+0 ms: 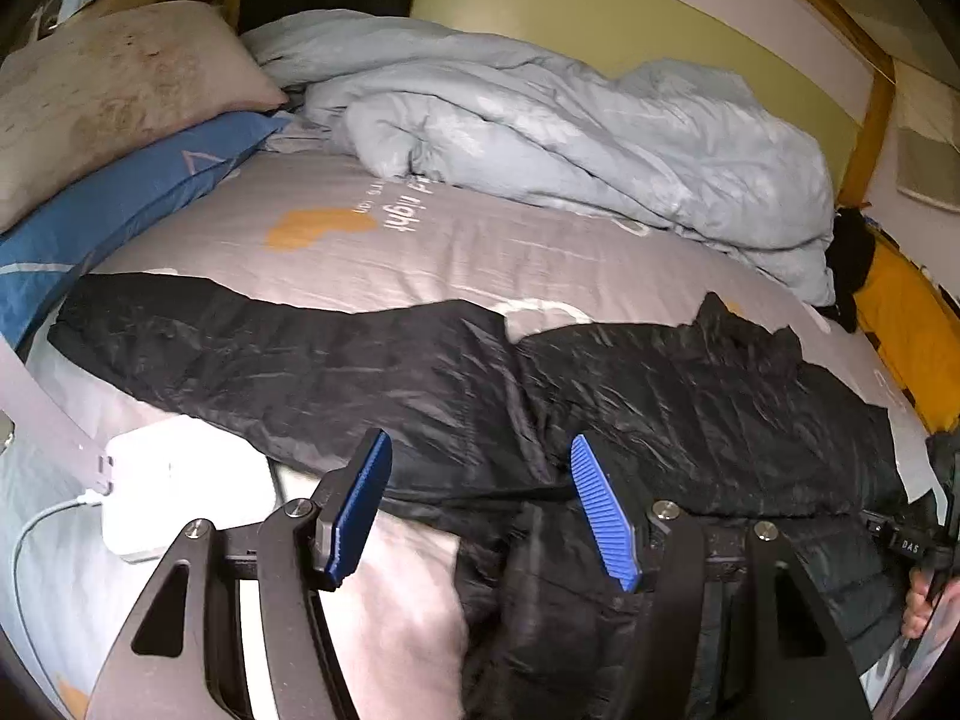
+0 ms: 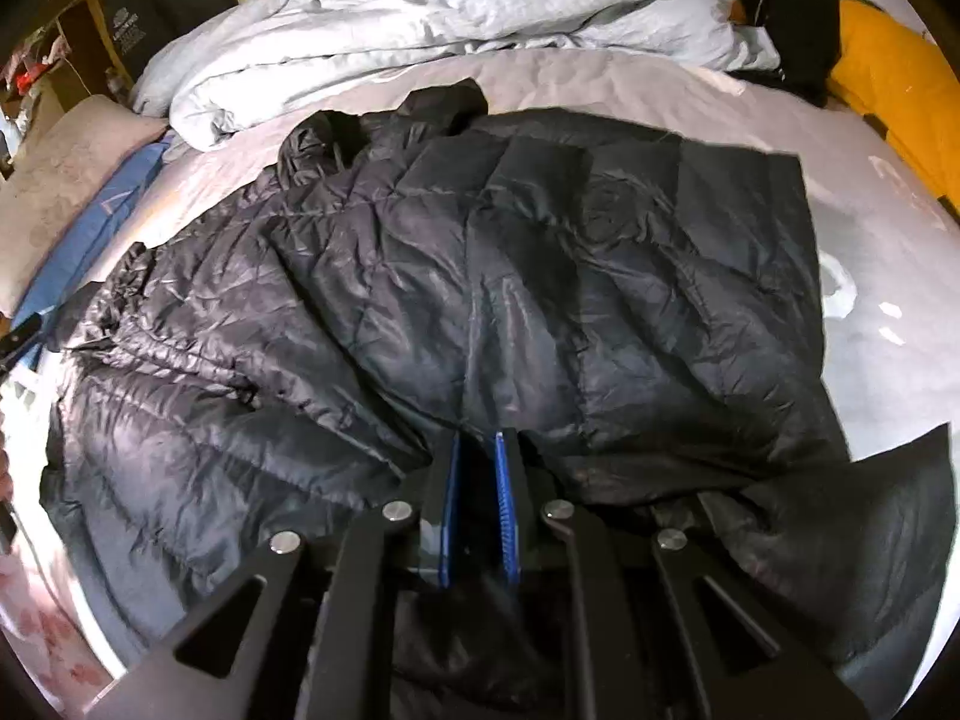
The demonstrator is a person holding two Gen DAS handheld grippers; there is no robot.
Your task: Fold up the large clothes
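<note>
A black quilted puffer jacket (image 2: 540,252) lies spread across the grey bed sheet (image 1: 480,240), its hood toward the duvet and one sleeve (image 1: 210,336) stretched out to the left. My right gripper (image 2: 477,438) is at the jacket's near hem, its blue pads (image 2: 503,492) nearly together with a fold of the black fabric pinched between them. My left gripper (image 1: 478,438) hovers over the near edge of the jacket (image 1: 660,396); its jaws stand wide apart with nothing between them. At the right edge of the left wrist view a hand (image 1: 921,606) holds the other gripper.
A crumpled light blue duvet (image 1: 570,120) fills the back of the bed. A beige pillow (image 1: 108,90) and a blue one (image 1: 120,204) lie at the left. A white power adapter (image 1: 156,492) with a cable sits near my left gripper. Yellow fabric (image 2: 888,90) and a dark garment (image 2: 792,18) lie far right.
</note>
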